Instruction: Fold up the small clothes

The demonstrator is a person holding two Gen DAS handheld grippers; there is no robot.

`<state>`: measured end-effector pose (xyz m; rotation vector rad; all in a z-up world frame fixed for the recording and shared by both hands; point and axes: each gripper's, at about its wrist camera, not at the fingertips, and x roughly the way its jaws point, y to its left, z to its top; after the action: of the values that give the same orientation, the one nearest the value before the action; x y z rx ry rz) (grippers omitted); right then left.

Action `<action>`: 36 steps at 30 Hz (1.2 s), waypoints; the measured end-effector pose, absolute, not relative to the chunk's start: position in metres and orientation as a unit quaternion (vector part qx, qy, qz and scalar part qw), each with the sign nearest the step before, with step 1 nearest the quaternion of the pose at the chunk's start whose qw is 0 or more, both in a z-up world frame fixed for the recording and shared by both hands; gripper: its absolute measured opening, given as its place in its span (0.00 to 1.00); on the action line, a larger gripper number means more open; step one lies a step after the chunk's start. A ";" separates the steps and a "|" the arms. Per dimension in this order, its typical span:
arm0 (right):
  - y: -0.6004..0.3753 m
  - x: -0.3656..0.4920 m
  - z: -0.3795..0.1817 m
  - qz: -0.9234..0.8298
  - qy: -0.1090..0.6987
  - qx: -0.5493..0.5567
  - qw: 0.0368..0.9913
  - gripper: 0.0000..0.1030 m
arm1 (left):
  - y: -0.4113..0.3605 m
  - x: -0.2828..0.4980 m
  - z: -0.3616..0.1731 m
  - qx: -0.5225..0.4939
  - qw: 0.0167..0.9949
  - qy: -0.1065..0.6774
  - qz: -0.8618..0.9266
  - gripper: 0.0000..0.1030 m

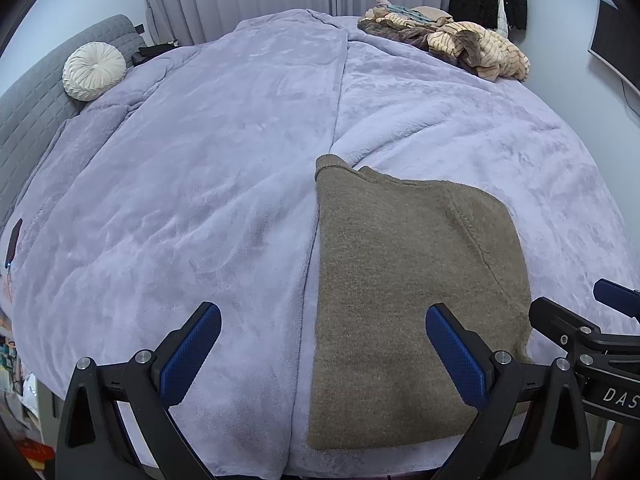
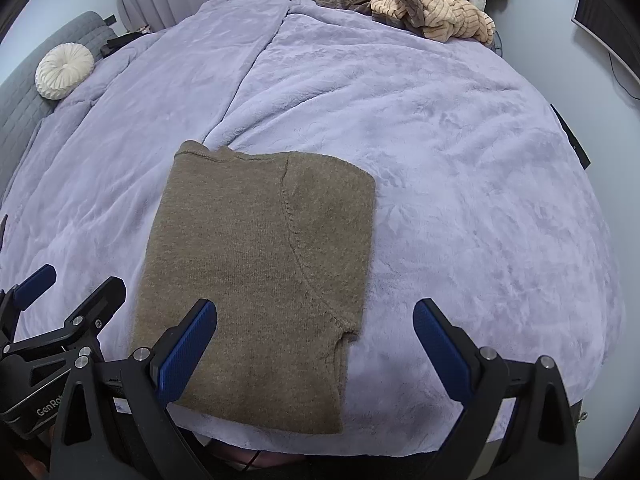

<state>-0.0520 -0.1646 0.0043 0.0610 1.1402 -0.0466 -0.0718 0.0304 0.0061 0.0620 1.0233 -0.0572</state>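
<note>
Brown folded sweater [image 2: 260,280] flat between left fingers [image 1: 452,352], right fingers [image 2: 188,348].

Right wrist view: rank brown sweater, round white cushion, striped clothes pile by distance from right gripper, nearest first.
From the right gripper:
1. Brown sweater, folded, directly under the left finger.
2. Round white cushion, far left by the grey headboard.
3. Striped clothes pile, far right corner of the bed.
Two and three are close; this order is tentative.

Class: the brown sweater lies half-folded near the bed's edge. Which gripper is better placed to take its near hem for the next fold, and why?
Probably the left gripper: its open jaws straddle the sweater's left edge near the hem. The right gripper, also open, sits mostly over bare blanket.
</note>
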 end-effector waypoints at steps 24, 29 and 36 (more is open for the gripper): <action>-0.167 -0.053 0.004 -0.023 0.540 0.029 0.841 0.96 | 0.030 -0.073 0.005 0.042 0.871 0.489 -0.022 1.00; -0.167 -0.053 0.004 -0.023 0.540 0.028 0.841 0.96 | 0.030 -0.073 0.005 0.042 0.871 0.489 -0.021 1.00; -0.167 -0.053 0.004 -0.023 0.540 0.029 0.841 0.96 | 0.029 -0.072 0.005 0.041 0.870 0.490 -0.024 1.00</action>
<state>-0.0527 -0.1674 0.0044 0.0619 1.1408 -0.0493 -0.0725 0.0294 0.0054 0.0859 1.0257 -0.0499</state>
